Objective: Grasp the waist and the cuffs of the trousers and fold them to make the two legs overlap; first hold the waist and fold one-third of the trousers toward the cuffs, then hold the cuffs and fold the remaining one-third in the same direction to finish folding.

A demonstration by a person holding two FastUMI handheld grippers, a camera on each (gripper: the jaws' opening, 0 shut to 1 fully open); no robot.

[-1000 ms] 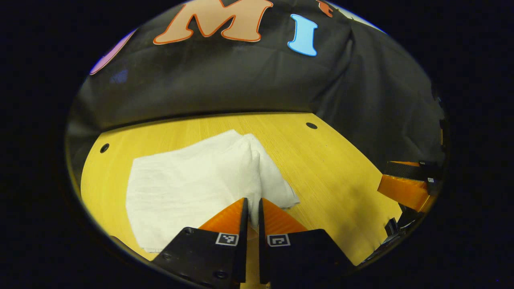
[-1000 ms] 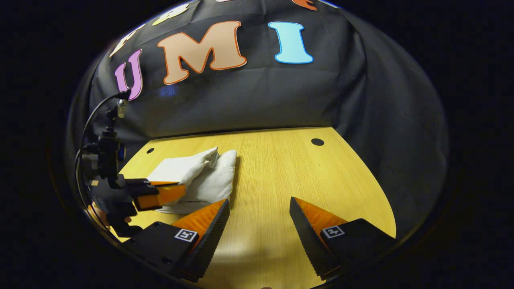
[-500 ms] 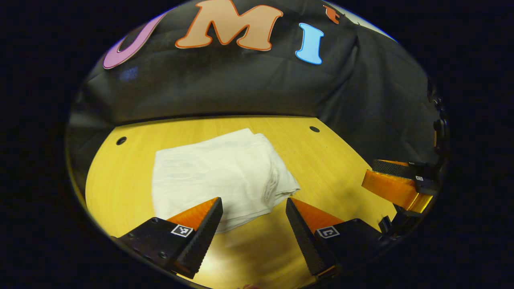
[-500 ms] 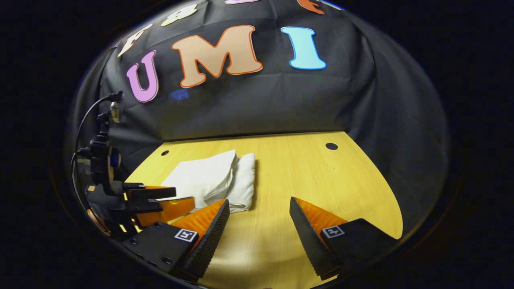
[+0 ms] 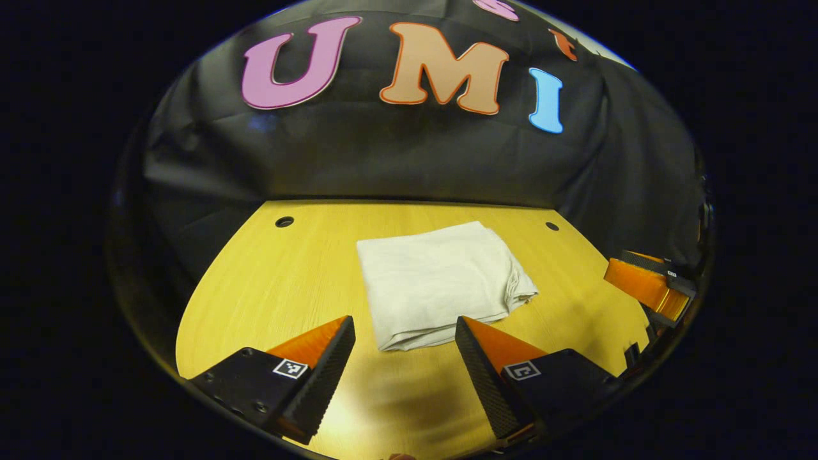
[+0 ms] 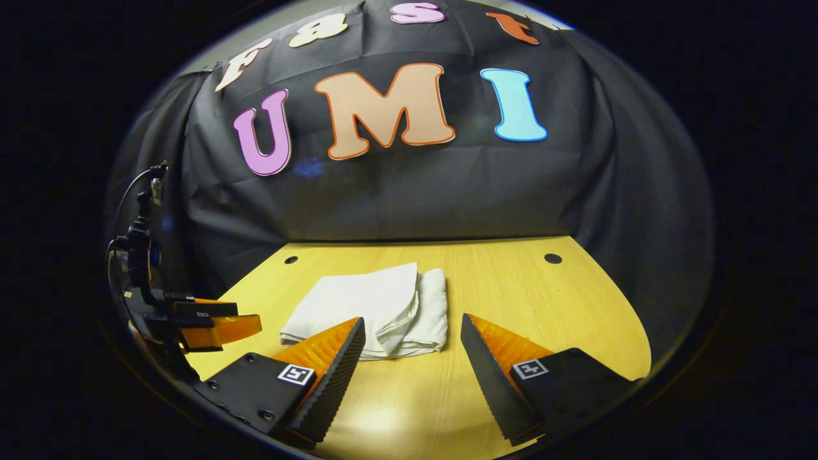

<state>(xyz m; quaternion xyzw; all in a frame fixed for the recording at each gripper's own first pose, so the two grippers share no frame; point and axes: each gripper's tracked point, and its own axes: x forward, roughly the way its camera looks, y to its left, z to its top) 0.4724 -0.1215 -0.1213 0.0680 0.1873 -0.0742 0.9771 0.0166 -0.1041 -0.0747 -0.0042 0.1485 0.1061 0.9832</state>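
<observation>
1. White cloth, the folded trousers (image 5: 441, 284), lies as a compact, roughly square stack on the yellow wooden table (image 5: 281, 287), toward the table's far half and in front of the black booth wall (image 5: 383, 160).

2. Left gripper (image 5: 404, 332), in the left gripper view: both fingers are spread wide apart and grasp nothing. The near edge of the trousers lies just ahead of the fingertips, in line with the gap between them and apart from both.

3. Right gripper (image 6: 412, 332), in the right gripper view: fingers likewise released and spread, holding nothing. The trousers (image 6: 374, 310) lie ahead and slightly left of the gap; the left fingertip overlaps the stack's near edge in the picture, and contact cannot be told.

4. Fold detail: the rounded, layered fold edge faces right in both views. How many layers lie in the stack is hard to make out, and waist and cuffs cannot be told apart.

5. Cut-off parts: in the left gripper view the right gripper (image 5: 645, 284) appears at the right margin, partly cropped. In the right gripper view the left gripper (image 6: 217, 322) appears at the left margin, with a cable above it; the hand holding it is too dark to make out.

6. Small dark round holes (image 5: 284, 222) mark the table's far corners.
</observation>
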